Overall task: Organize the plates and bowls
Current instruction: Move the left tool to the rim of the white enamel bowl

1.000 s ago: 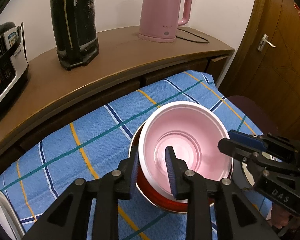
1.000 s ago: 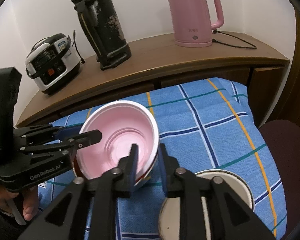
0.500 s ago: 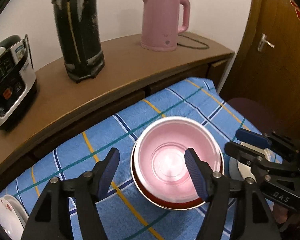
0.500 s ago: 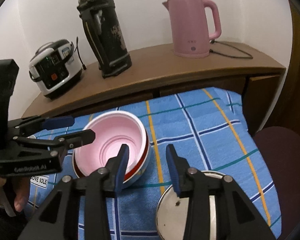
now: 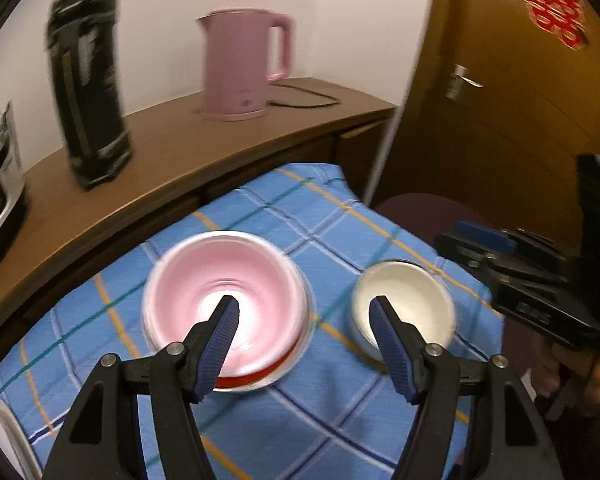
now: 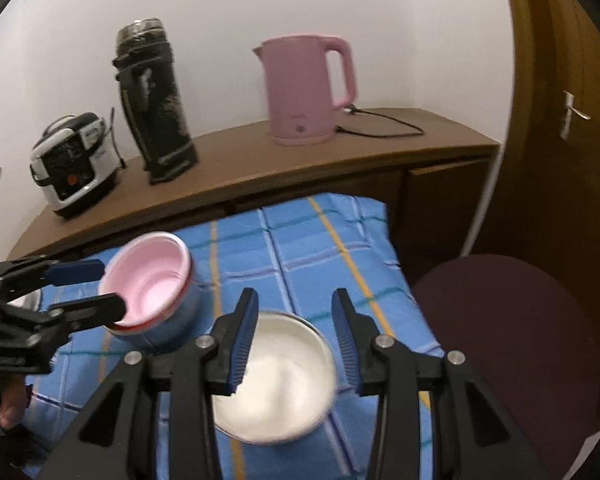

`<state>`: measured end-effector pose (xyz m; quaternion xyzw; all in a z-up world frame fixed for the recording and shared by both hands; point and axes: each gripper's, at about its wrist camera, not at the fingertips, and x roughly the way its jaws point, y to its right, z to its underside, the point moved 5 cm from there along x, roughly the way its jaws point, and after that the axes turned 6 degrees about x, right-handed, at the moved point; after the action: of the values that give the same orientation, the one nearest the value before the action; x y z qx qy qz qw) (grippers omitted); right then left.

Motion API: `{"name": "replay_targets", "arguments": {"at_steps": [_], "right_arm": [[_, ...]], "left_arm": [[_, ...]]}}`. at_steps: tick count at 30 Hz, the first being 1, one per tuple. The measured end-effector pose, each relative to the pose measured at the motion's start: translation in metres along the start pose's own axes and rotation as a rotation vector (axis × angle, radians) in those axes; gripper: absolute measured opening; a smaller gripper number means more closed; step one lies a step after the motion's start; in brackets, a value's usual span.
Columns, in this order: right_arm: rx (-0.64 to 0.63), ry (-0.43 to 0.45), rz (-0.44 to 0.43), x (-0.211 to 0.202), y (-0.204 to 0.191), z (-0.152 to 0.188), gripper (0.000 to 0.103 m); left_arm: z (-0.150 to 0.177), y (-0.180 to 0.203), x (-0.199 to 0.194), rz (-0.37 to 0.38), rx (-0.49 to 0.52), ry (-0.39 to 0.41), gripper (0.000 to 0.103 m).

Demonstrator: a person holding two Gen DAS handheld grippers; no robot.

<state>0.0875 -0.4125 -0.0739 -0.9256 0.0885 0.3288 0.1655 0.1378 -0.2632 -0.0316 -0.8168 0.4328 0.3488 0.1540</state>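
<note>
- Pink plastic bowl point(image 5: 224, 300): round, glossy pink inside with a white rim; nested in a second bowl with a red rim point(image 5: 256, 378) that shows below its near edge. The stack stands on the blue checked tablecloth point(image 5: 300, 216), left of centre in the left wrist view and well clear of both grippers' pads.
- White enamel bowl point(image 6: 276, 376): round, pale inside, thin dark rim; stands on the same cloth just to the right of the pink stack, apart from it.
- Left gripper point(image 5: 304, 316): black frame with ribbed blue pads; its jaws stand wide with nothing between them. One fingertip lies in line with the pink bowl's interior and the other with the white bowl's left edge; neither pad presses on anything. The jaws opened within the last second and have since held.
- Right gripper point(image 6: 294, 312): jaws moderately apart and empty, having opened somewhat within the last second; it hovers over the white bowl, whose rim shows between and below the pads.
- A hand point(image 5: 580, 376) grips the right gripper's handle at the right edge of the left wrist view.
- Brown wooden sideboard point(image 6: 260, 168): runs behind the cloth and carries a pink electric kettle point(image 6: 304, 92), a tall black flask point(image 6: 156, 108) and a white-and-black rice cooker point(image 6: 74, 164).
- White plate point(image 5: 4, 436): only its edge shows, at the lower left of the cloth.
- Brown wooden door point(image 5: 500, 120): right of the sideboard.
</note>
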Motion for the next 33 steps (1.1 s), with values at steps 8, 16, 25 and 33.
{"name": "replay_targets", "arguments": {"at_steps": [8,16,25,33], "right_arm": [[0.012,-0.075,0.02,0.009,0.026,0.028,0.031],[0.004,-0.11,0.001,0.019,0.022,0.037,0.029],[-0.003,-0.139,-0.004,0.027,0.018,0.044,0.014],[0.008,-0.139,0.003,0.026,0.018,0.044,0.013]], "left_arm": [[0.007,0.046,0.031,0.051,0.085,-0.056,0.069],[0.017,0.041,0.056,0.08,0.049,-0.116,0.039],[0.026,0.048,0.065,0.106,0.05,-0.125,0.031],[0.026,0.048,0.064,0.104,0.041,-0.115,0.029]]}}
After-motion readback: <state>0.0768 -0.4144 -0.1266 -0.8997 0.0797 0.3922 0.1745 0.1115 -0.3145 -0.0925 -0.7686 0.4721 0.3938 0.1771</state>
